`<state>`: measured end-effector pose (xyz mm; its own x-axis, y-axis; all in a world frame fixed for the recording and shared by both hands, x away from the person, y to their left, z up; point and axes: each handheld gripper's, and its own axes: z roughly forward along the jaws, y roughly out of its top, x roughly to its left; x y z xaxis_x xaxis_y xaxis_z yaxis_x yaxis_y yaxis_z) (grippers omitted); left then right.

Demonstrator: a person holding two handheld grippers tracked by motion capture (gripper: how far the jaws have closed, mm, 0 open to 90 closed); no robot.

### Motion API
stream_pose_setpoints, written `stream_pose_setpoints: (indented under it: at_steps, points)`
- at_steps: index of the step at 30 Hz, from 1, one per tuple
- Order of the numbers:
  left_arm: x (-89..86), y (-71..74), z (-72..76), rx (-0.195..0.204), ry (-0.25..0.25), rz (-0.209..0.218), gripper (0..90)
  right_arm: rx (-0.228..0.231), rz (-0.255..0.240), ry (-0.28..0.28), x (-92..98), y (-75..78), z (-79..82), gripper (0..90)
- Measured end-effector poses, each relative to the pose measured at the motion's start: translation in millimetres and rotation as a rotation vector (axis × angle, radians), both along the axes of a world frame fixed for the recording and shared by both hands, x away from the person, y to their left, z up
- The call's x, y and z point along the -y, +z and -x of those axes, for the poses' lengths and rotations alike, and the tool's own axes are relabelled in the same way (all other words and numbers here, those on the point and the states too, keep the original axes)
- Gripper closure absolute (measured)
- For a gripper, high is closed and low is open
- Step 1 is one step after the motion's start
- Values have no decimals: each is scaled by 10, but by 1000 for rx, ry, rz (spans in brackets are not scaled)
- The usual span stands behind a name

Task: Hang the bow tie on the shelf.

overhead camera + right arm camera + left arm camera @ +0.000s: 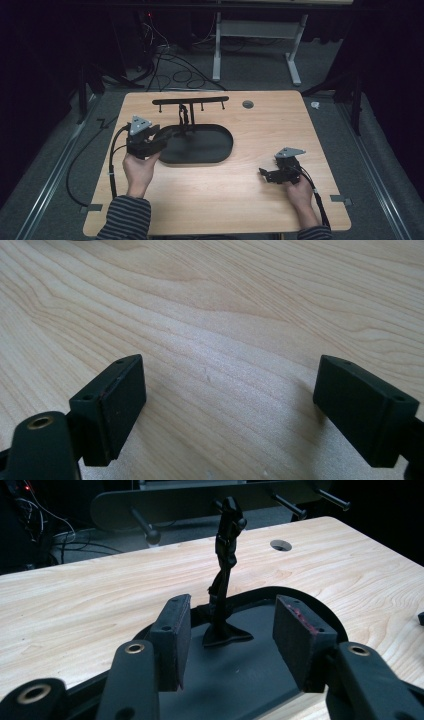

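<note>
On the wooden table [215, 200], near its middle, lies a black oval tray [200, 147] with a low rim, and it serves as the landmark. From the tray's far edge rises a thin black post [226, 565], upright with a slight lean, on a flared foot. The post carries a long black crossbar [190, 101] with short pegs [142, 524] hanging from it, so the whole piece reads as a small hanging stand.

At the tray's left end, the left gripper [162, 136] reaches over the rim, held by the person's left hand [140, 167]. In the left gripper view its jaws stand well apart above the tray floor, with the post's foot seen in the gap farther off; the pads [176, 635] press on nothing, so this gripper holds nothing.

Well to the right of the tray, toward the near edge of the table, the right gripper [267, 174] rests low over bare wood in the person's right hand [300, 192]. Its jaws are spread wide, and the right gripper view shows plain wood grain between the pads [120, 400].

Beyond the tray, near the far edge of the table, sits a small round cable hole [247, 104].
</note>
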<state>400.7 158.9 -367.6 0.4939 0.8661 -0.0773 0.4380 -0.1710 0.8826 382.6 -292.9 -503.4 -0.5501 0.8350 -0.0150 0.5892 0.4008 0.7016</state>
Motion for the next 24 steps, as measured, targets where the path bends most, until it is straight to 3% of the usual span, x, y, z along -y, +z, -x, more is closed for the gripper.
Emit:
stream_pose_setpoints:
  at_steps: [24]
  points:
    - [-82,-116,203,-20,-6,42,483,0,0,0,0,0,0,144]
